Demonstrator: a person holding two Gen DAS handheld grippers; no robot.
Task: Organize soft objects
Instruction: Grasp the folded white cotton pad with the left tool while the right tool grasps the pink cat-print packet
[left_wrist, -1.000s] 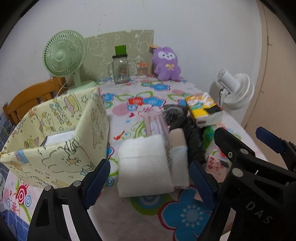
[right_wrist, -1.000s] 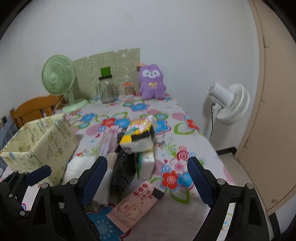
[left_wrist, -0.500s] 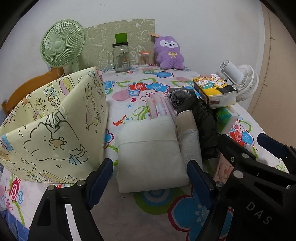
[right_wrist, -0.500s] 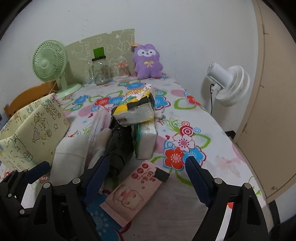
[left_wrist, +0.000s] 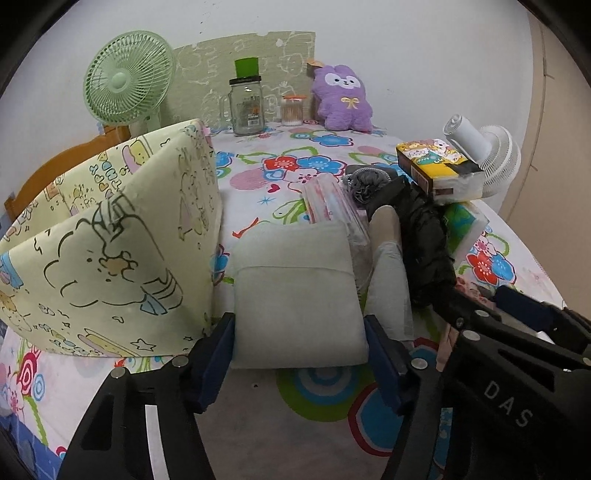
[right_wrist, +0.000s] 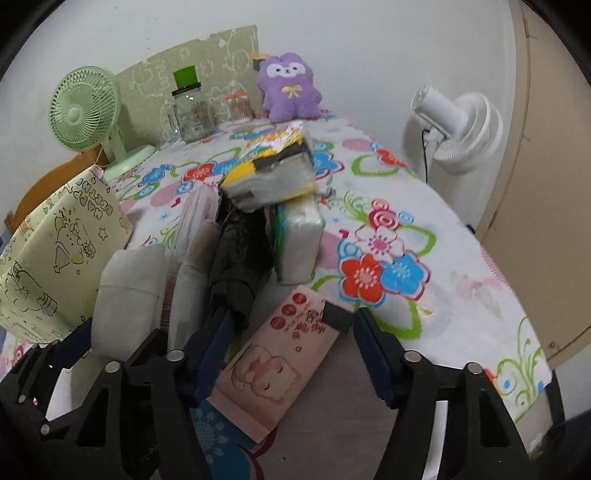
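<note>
Left gripper (left_wrist: 299, 350): I have it spread wide, straddling the white pad (left_wrist: 297, 295), no squeeze yet.
Right gripper (right_wrist: 291, 354): spread wide, empty, over the pink packet (right_wrist: 280, 365).
Progress: nothing visibly sorted; soft pile lies right of the yellow bin (left_wrist: 107, 258).

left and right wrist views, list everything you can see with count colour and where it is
fabric box: 1, pale yellow cartoon print, table's left side
folded white pad: 1, white, between the left claw's fingers
pink striped pack: 1, pink, behind the pad
beige roll: 1, beige and white, right of the pad
black bundle: 1, black, right of the roll
yellow tissue pack: 1, yellow, on top of the pile
green tissue pack: 1, green and white, under the yellow one
pink cat packet: 1, pink, between the right claw's fingers
plush: 1, purple, by the wall
glass jar: 1, clear, by the wall
desk fan: 1, green, back left
standing fan: 1, white, beside the table
left claw: open
right claw: open
</note>
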